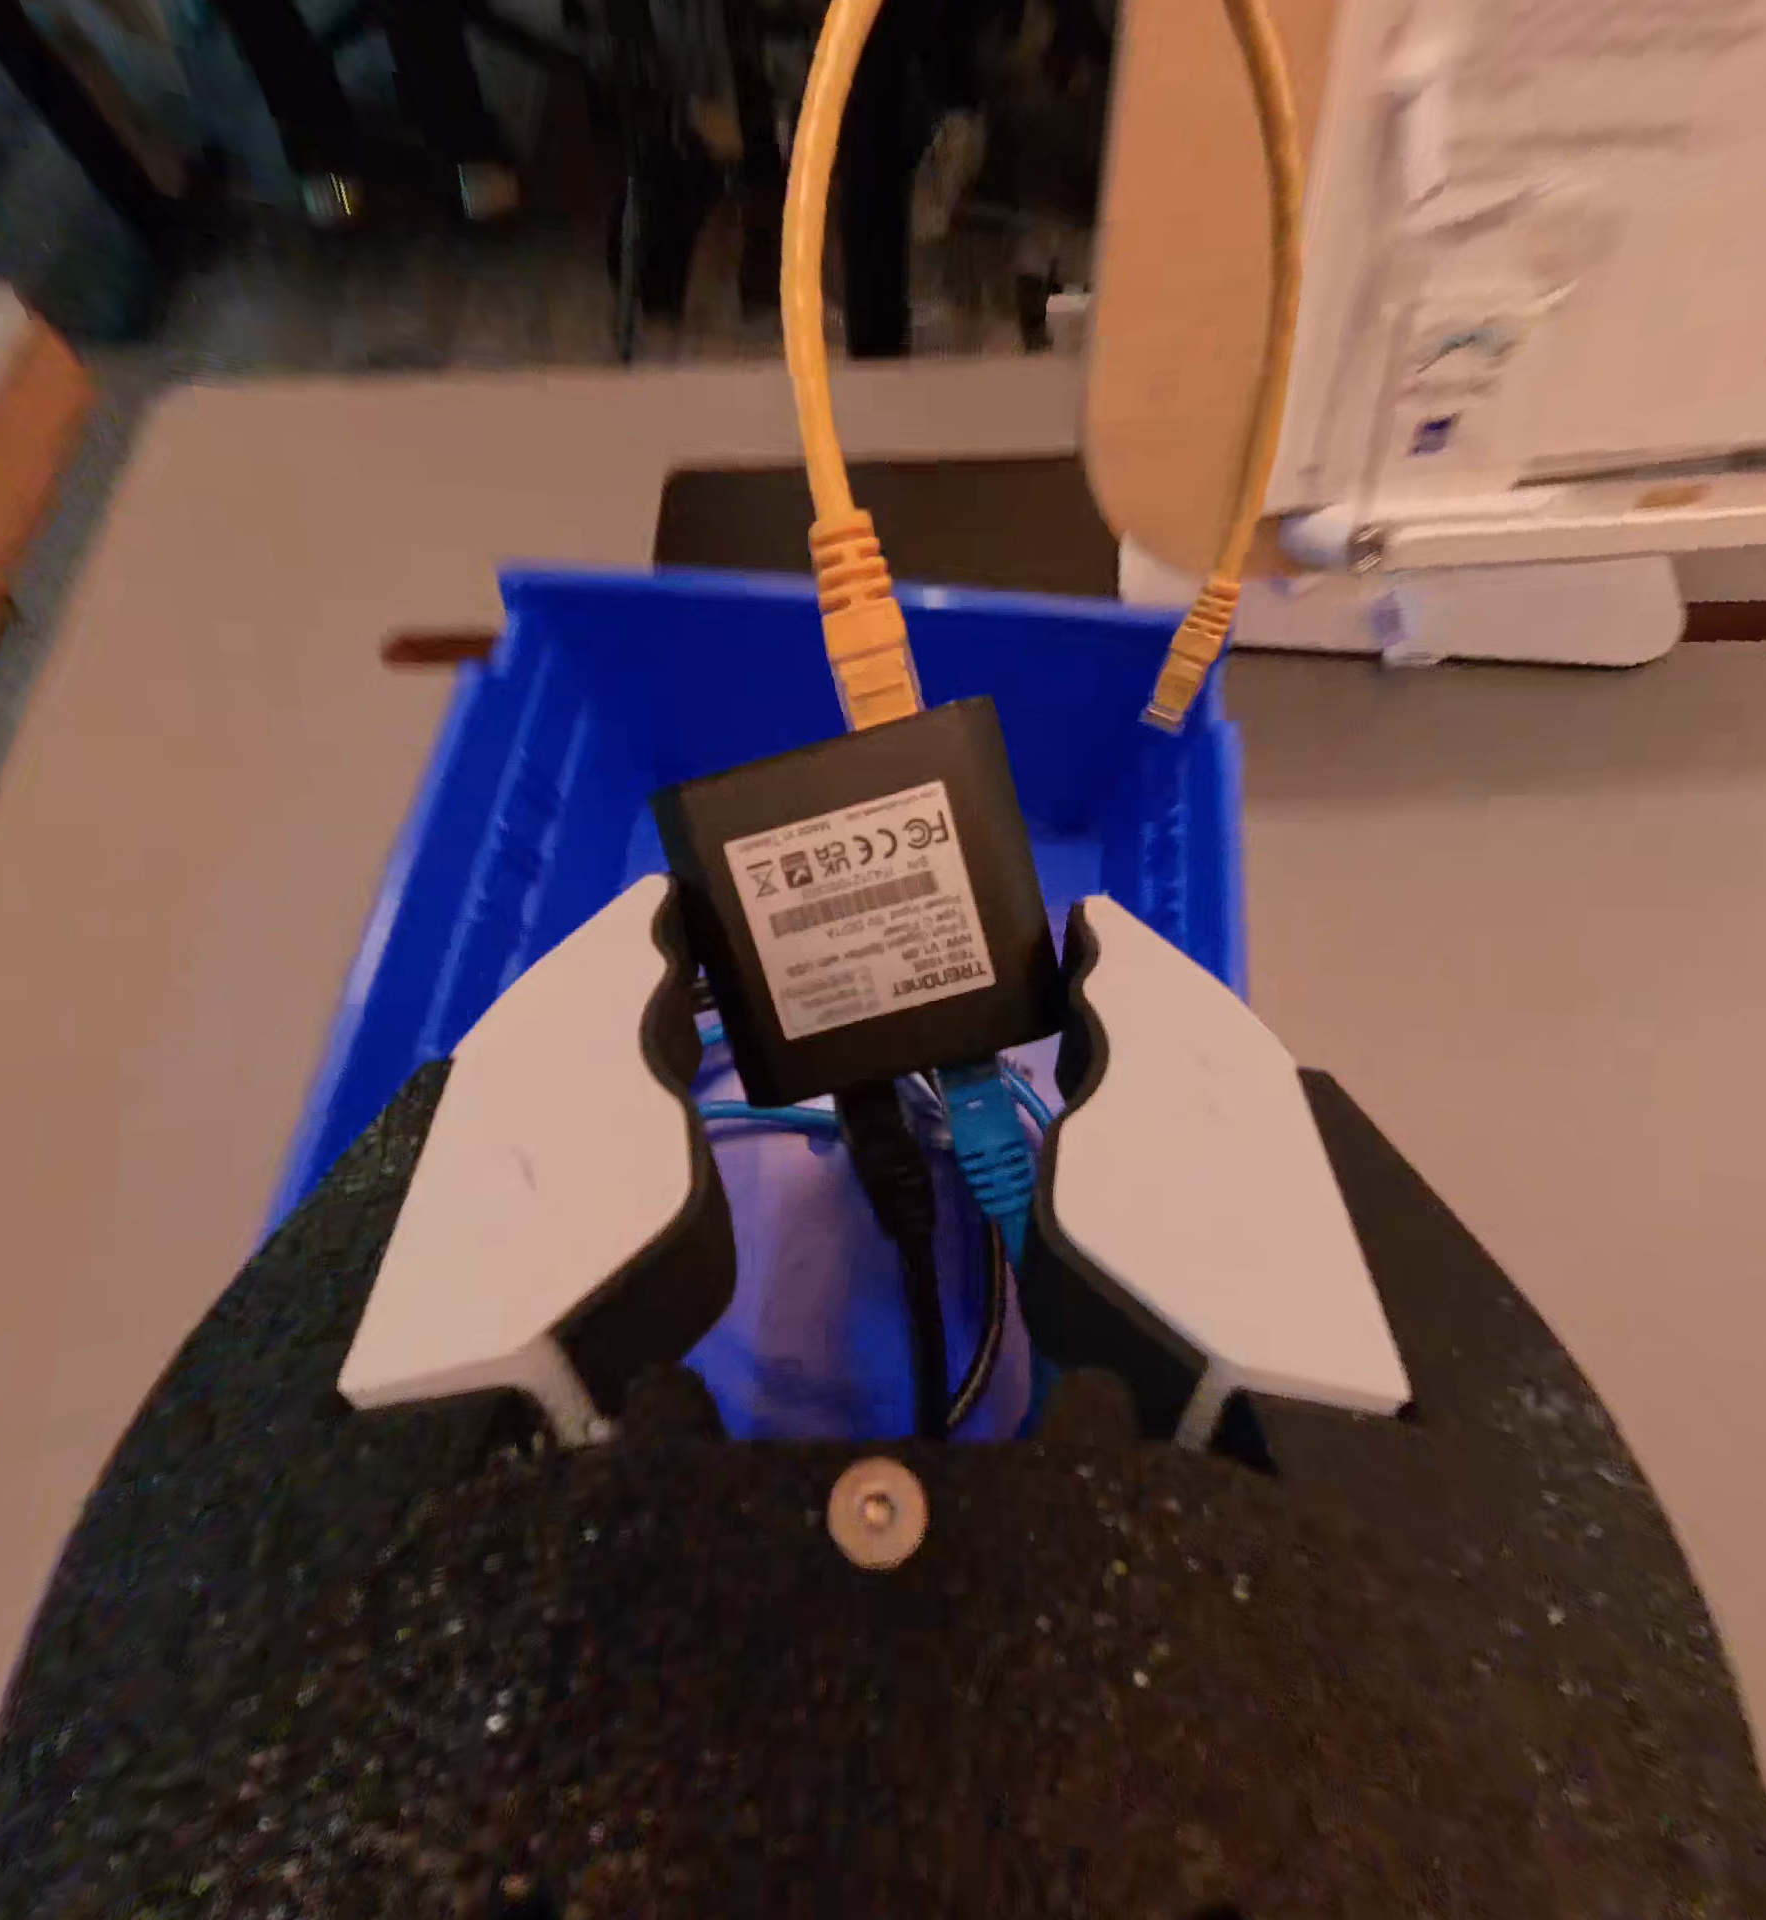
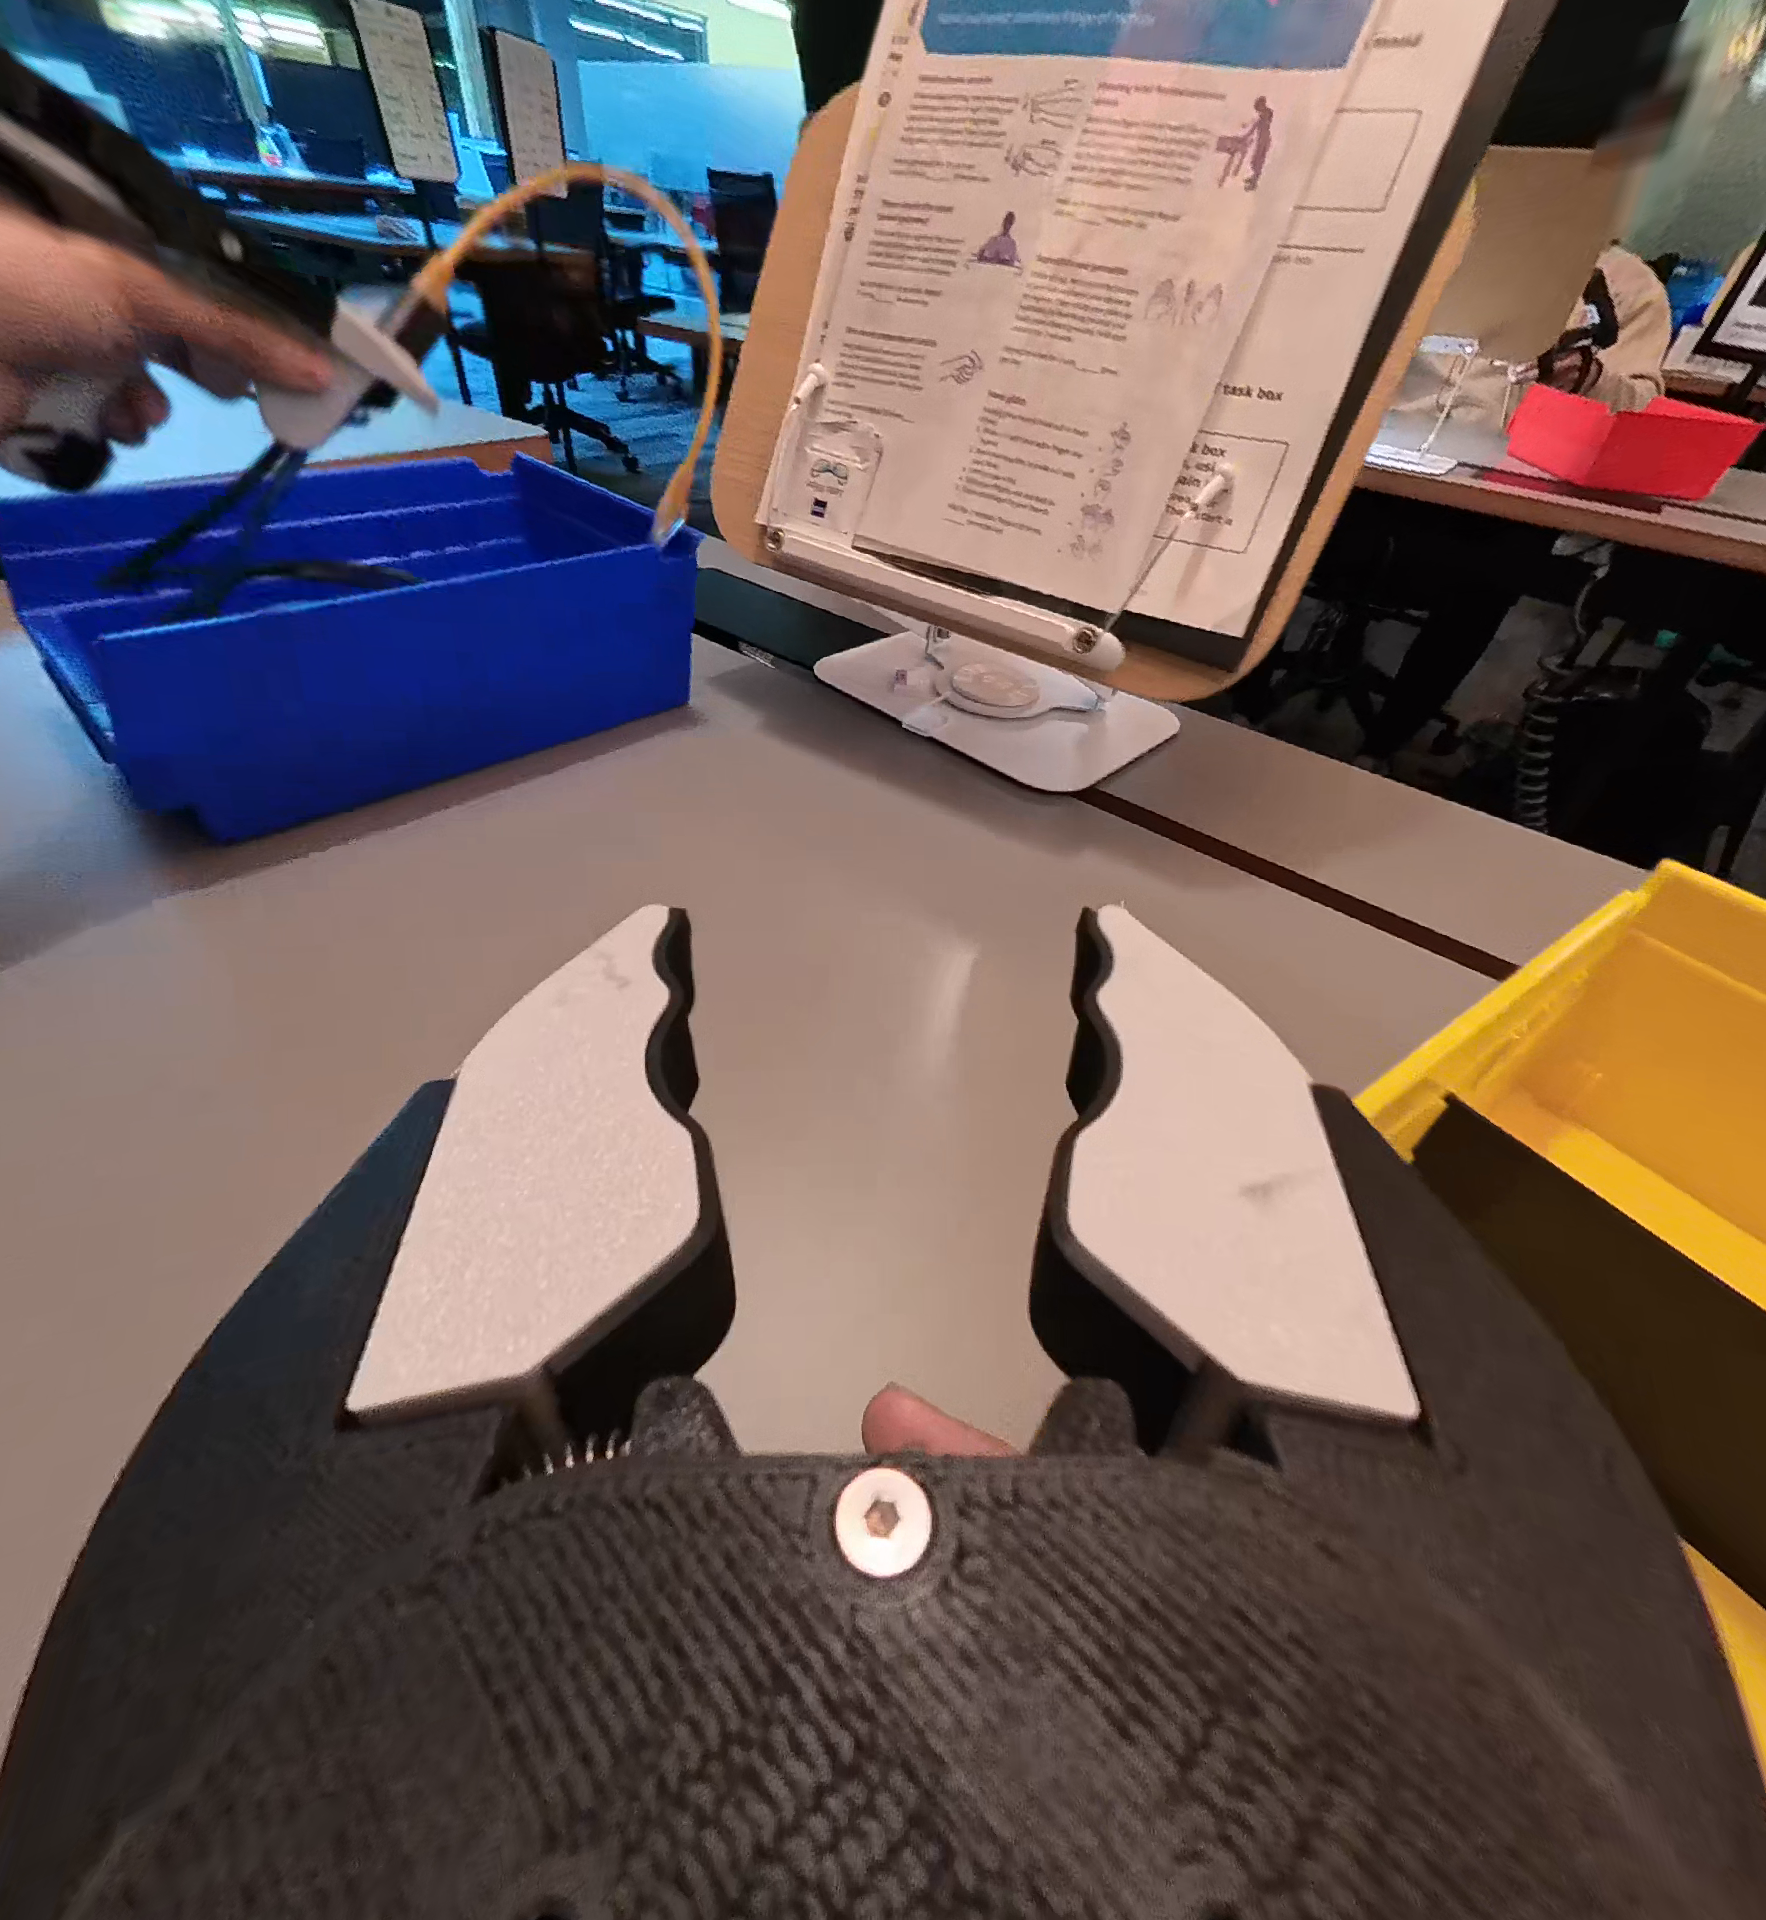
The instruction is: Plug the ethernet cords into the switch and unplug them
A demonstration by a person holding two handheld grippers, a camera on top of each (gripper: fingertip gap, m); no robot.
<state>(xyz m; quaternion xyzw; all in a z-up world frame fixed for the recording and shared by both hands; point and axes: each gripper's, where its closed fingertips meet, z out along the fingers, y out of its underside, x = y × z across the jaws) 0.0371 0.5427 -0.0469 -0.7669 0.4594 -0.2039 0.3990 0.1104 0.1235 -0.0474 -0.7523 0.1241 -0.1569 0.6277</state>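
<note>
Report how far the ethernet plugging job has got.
Done: one end of the yellow cord sits in the switch, and a blue cord and a black cord are plugged into its near side. In hand: the left gripper clamps the switch above the blue bin. Left: the yellow cord's loose plug dangles; the right gripper is open and empty.

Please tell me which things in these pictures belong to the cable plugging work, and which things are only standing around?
Belong to the job:
- black switch, gripped in the left tool
- yellow cord, one end plugged in
- blue cord
- black cord
- blue bin
- right tool, open and empty

Lying about:
- yellow bin
- document stand
- red bin
</note>
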